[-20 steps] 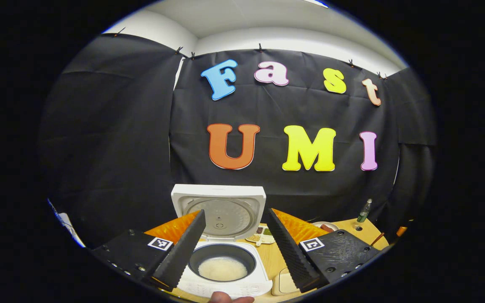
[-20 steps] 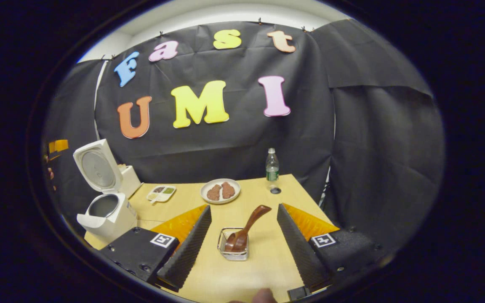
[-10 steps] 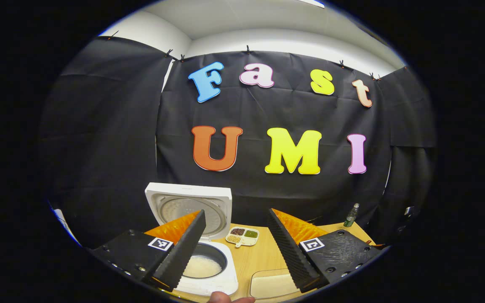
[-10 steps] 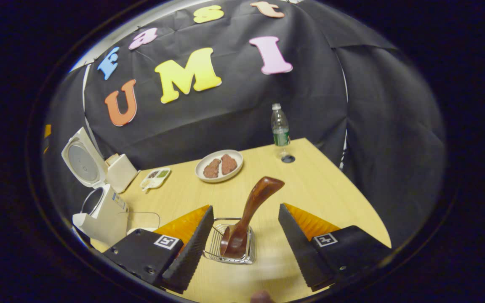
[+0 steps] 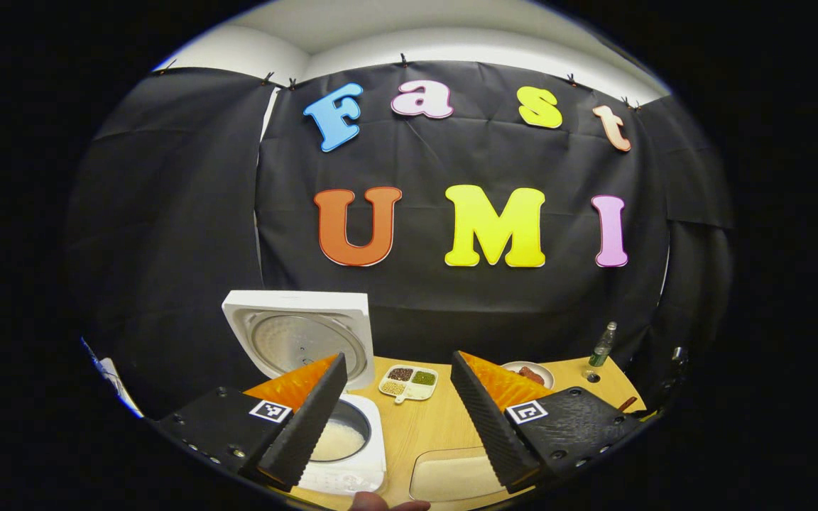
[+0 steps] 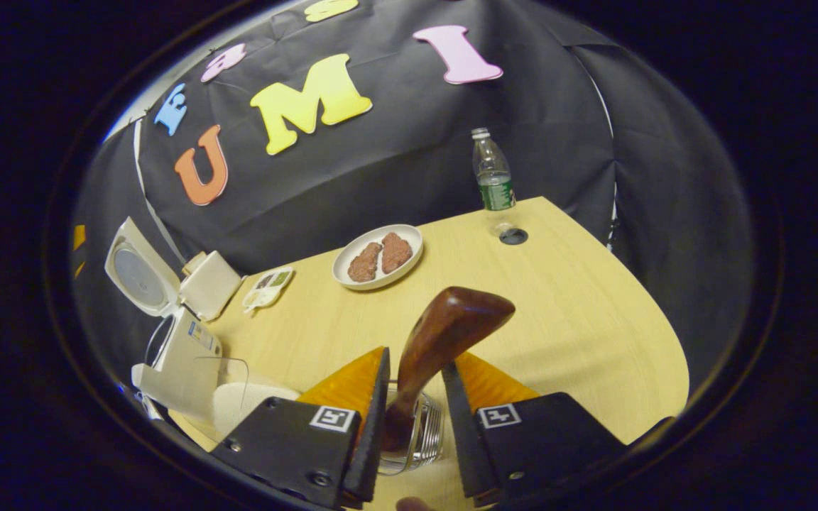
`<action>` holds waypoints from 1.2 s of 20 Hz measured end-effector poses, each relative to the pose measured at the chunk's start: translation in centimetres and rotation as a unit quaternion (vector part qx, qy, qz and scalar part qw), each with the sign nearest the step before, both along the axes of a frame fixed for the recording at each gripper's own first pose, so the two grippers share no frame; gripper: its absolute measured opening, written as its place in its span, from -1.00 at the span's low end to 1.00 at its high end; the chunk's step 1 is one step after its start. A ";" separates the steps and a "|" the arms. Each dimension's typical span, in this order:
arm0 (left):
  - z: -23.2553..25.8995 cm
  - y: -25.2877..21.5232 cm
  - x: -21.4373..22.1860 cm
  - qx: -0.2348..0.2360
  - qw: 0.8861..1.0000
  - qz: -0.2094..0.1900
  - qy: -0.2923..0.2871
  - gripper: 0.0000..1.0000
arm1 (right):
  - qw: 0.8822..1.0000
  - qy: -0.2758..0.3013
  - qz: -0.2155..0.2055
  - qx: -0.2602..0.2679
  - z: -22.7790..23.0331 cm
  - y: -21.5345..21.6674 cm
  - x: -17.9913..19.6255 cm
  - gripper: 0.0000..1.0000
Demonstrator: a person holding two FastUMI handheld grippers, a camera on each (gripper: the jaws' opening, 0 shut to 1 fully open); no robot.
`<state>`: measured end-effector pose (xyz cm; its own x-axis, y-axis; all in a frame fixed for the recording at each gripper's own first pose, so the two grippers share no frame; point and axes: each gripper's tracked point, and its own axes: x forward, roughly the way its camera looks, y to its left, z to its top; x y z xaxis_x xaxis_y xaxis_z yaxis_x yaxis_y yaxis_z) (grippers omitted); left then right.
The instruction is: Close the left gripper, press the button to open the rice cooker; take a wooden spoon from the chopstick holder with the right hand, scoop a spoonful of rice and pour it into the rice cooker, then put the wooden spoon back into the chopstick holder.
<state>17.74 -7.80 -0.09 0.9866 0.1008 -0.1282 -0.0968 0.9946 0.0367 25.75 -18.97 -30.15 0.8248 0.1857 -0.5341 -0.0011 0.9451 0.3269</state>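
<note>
Right claw (image 6: 412,397) is narrowed around the spoon (image 6: 444,333) handle; contact on both sides cannot be confirmed. The spoon stands tilted in the holder (image 6: 420,436) on the tabletop (image 6: 579,312). Left claw (image 5: 398,411) hangs wide, holding nothing. Beyond it, the cooker (image 5: 341,443) stands lid up, rice inside.

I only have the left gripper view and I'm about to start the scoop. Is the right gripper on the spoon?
Observer: In the right gripper view, the right gripper has one finger on each side of the wooden spoon handle, close in. I cannot tell whether both press on it.
Operator: Is the spoon out of its holder?
Observer: No. Its lower end sits inside the chopstick holder, and the handle leans up and away between the fingers.
</note>
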 end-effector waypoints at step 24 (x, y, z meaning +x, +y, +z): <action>-0.4 12.9 -8.3 0.010 0.999 -0.024 -0.046 0.90 | 0.982 -0.103 0.019 -0.155 17.2 12.9 -6.4 -0.80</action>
<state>9.41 5.11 -0.51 0.9979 0.0552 -0.0351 -0.0533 0.9973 0.0507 19.37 -6.06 -12.96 0.9172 0.0730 -0.3917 -0.0736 0.9972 0.0134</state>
